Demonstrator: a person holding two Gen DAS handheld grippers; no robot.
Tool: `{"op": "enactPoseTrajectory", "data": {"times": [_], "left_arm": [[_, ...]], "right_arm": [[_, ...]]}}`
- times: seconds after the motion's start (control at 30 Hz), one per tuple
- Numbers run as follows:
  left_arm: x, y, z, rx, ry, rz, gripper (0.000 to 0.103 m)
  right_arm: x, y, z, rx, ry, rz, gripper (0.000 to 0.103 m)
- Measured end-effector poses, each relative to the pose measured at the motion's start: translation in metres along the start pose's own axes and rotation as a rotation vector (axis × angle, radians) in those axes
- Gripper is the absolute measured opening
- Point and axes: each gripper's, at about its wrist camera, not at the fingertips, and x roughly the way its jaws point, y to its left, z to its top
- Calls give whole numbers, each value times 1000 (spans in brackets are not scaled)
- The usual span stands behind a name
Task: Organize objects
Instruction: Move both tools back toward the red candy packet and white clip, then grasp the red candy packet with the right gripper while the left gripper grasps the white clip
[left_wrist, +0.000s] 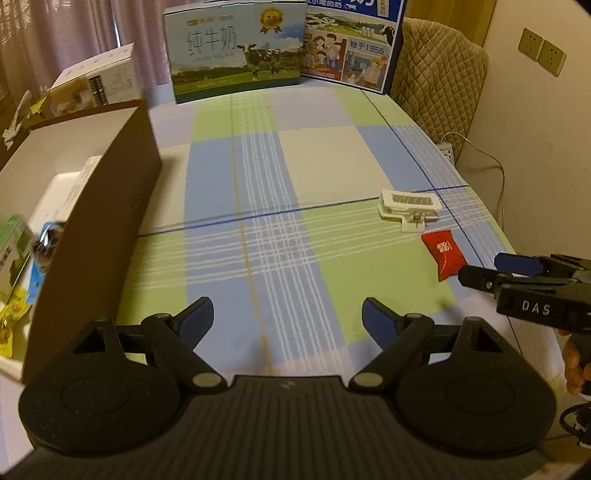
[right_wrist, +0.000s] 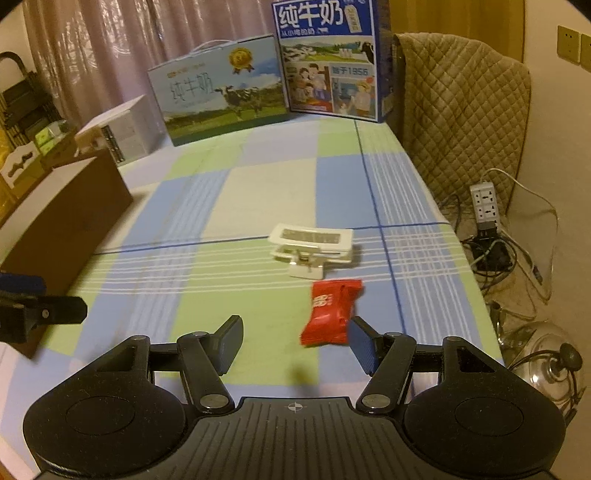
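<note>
Near the table's (right_wrist: 258, 192) right edge lies a red snack packet (right_wrist: 327, 314), light, soft and crinkly, just ahead of the spread, empty right tool (right_wrist: 295, 341); pinch across its middle. Left tool (left_wrist: 287, 319) hangs released, empty.

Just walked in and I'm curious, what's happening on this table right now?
A person is tidying with two handheld tongs. The right tongs are open at the near end of a red snack packet, not gripping it. A white clip lies just beyond. The left tongs hang open and empty beside the brown cardboard box.
</note>
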Motion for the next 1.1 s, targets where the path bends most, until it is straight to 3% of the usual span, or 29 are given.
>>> {"op": "enactPoseTrajectory", "data": {"times": [0.67,0.97,1.1], "left_arm": [[68,-33,36,51,30,-19,85],[94,-47,49,90,55,-26,85],[104,-58,53,120,57,-47,85]], "right_arm": [[61,-20,4,-10,45,-59,59],[75,-23,4,-48,67,-70,31],[72,-32,6,-33,66,-97,28]]}}
